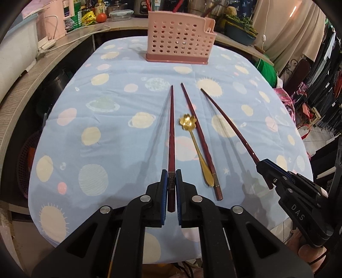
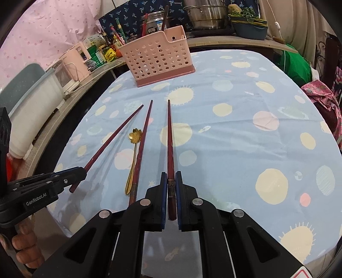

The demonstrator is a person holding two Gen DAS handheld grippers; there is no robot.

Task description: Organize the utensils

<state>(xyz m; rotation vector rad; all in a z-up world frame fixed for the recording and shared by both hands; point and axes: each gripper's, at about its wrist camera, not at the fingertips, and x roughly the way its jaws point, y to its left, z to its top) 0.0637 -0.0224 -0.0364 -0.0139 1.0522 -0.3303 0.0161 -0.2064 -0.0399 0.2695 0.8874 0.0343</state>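
My left gripper (image 1: 171,181) is shut on the thick end of a dark red chopstick (image 1: 171,132) that points toward the pink perforated utensil holder (image 1: 179,40). My right gripper (image 2: 171,181) is shut on another dark red chopstick (image 2: 170,139); it shows in the left wrist view (image 1: 261,165) holding that chopstick (image 1: 230,121). The left gripper shows in the right wrist view (image 2: 82,171) with its chopstick (image 2: 115,136). A third chopstick (image 1: 197,132) and a gold flower-bowl spoon (image 1: 193,136) lie on the cloth between them. The holder (image 2: 158,57) stands at the table's far end.
The table has a blue planet-print cloth (image 1: 106,128). A wooden counter (image 1: 32,70) curves along the left with boxes, bottles and a cable. Pots (image 2: 205,15) and a planter stand behind the holder. Clothes and a green bag (image 2: 297,66) crowd the right side.
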